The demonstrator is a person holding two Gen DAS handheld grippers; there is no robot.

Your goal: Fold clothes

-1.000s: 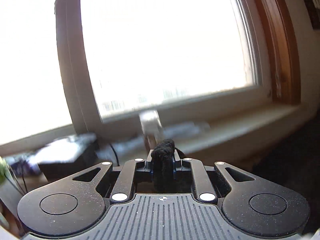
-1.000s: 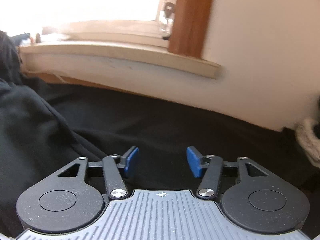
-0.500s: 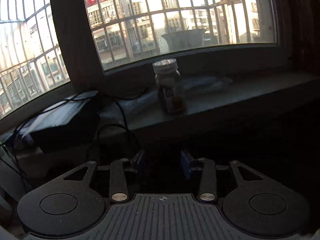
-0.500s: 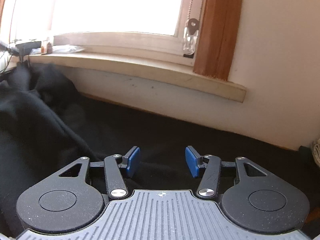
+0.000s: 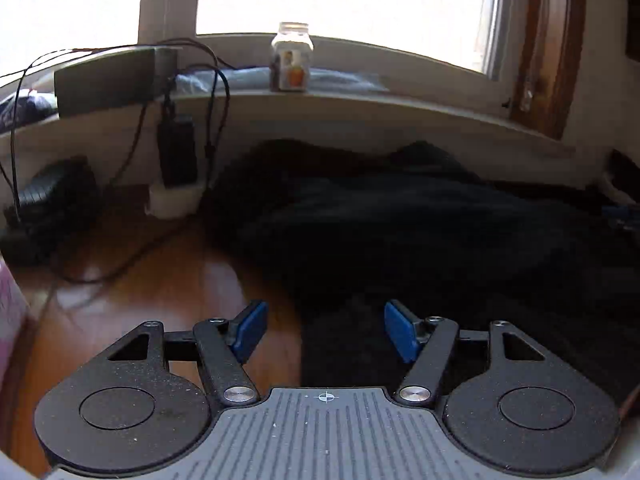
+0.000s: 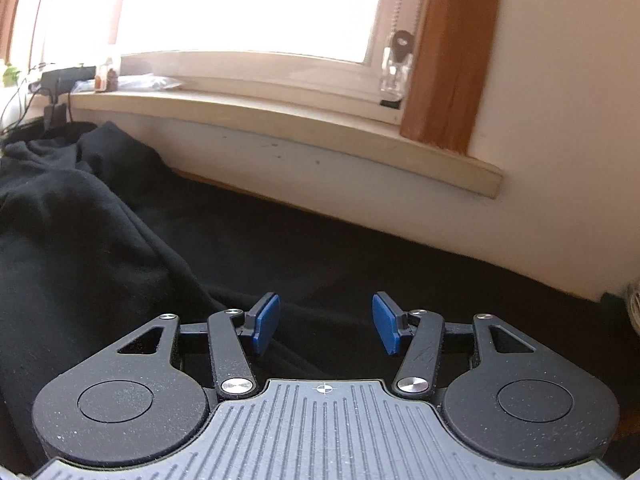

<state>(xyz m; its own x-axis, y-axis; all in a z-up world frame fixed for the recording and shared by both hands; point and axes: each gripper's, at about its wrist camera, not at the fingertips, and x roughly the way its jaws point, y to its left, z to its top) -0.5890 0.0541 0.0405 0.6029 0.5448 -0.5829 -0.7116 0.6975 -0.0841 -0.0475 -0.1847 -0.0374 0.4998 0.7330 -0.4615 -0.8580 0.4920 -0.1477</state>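
Black garment [image 6: 100, 240], blue pads [image 6: 266, 322], reddish-brown wooden floor [image 5: 168, 280], cream windowsill [image 6: 280, 128]

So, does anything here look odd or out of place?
Nothing looks damaged or spilled. The black garment lies bunched against the wall under the windowsill, not yet flat. Both the left gripper and right gripper are open and empty.

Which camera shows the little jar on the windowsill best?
The left wrist view. There the jar stands near the middle of the windowsill, big enough to show its picture label. In the right wrist view it is only a tiny brownish shape far off at the left edge.
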